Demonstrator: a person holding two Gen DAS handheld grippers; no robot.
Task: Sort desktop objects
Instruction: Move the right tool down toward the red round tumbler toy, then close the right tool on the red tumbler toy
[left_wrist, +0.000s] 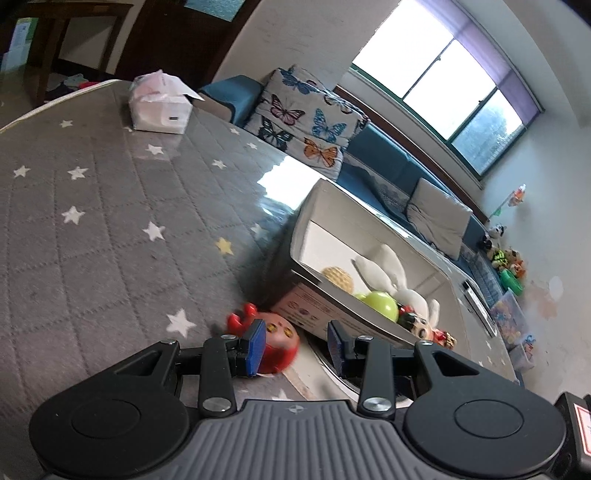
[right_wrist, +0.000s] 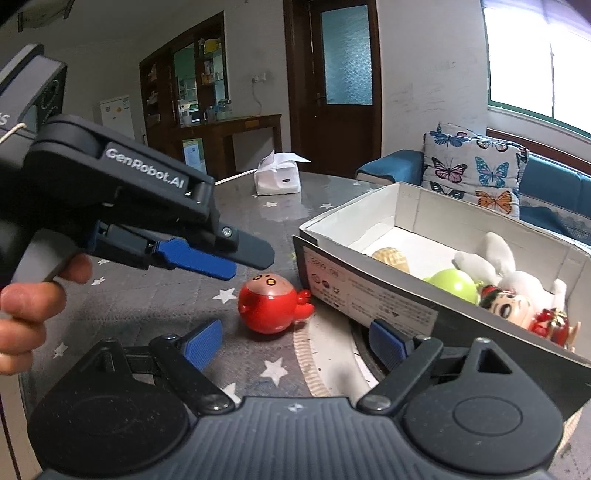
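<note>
Grey starred tablecloth (right_wrist: 122, 314) holds a red toy (right_wrist: 271, 306) just left of the box (right_wrist: 373, 295). Left claw (right_wrist: 236, 258), narrowly parted, empty, hovers nearer above it; right claw (right_wrist: 295, 345) gapes wide.

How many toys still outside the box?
1. The red round toy lies on the star-patterned table cover, just left of the cardboard box, below the left gripper. The grippers block part of the table, so more may be hidden.
</note>
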